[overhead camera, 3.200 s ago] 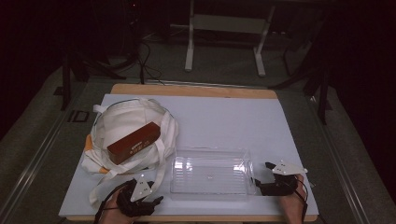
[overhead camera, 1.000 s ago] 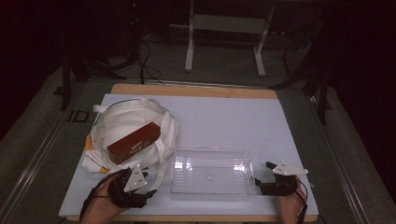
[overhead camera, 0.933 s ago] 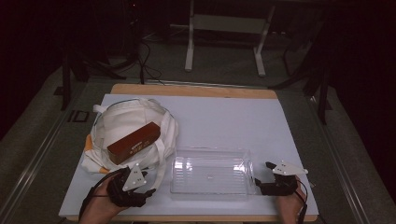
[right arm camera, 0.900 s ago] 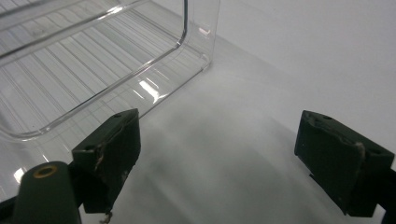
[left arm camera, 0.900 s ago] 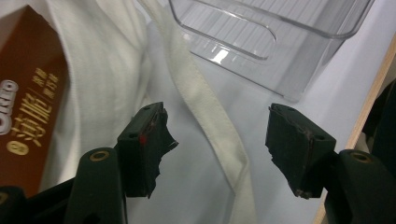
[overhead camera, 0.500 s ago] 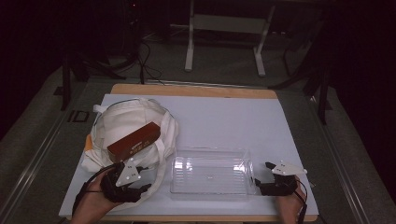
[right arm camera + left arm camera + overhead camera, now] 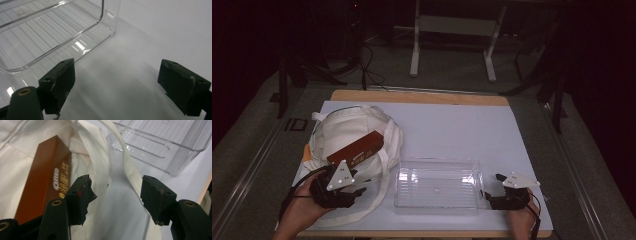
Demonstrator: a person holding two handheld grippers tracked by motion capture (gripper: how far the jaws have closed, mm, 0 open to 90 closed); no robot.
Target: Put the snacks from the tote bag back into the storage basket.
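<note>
"What's the left gripper [image 7: 116, 195] doing?"

"It's right by the brown cookie box [image 7: 46, 172], which lies on top of the white cloth bag [image 7: 343, 131]. Its jaws have just been closing in, but there's a gap between them, and only the bag's strap [image 7: 126, 162] and a bit of cloth sit in that gap. The pads aren't squeezing anything."

"So it hasn't got the box?"

"No. The box is off to one side of the jaws, just beside one pad [image 7: 80, 192]. I think it should slide over so the box sits in the middle, then squeeze the two long sides. (A strap caught in there would pull the whole bag along.)"

"Where would the box go?"

"My guess is the clear tray [image 7: 438, 182], just next to the bag on the white table [image 7: 452, 125]. It has nothing in it."

"And the right gripper [image 7: 125, 82]?"

"Wide open, holding nothing, resting on the table by the tray's corner [image 7: 110, 28]. It could hold the tray steady so it won't slide."
</note>
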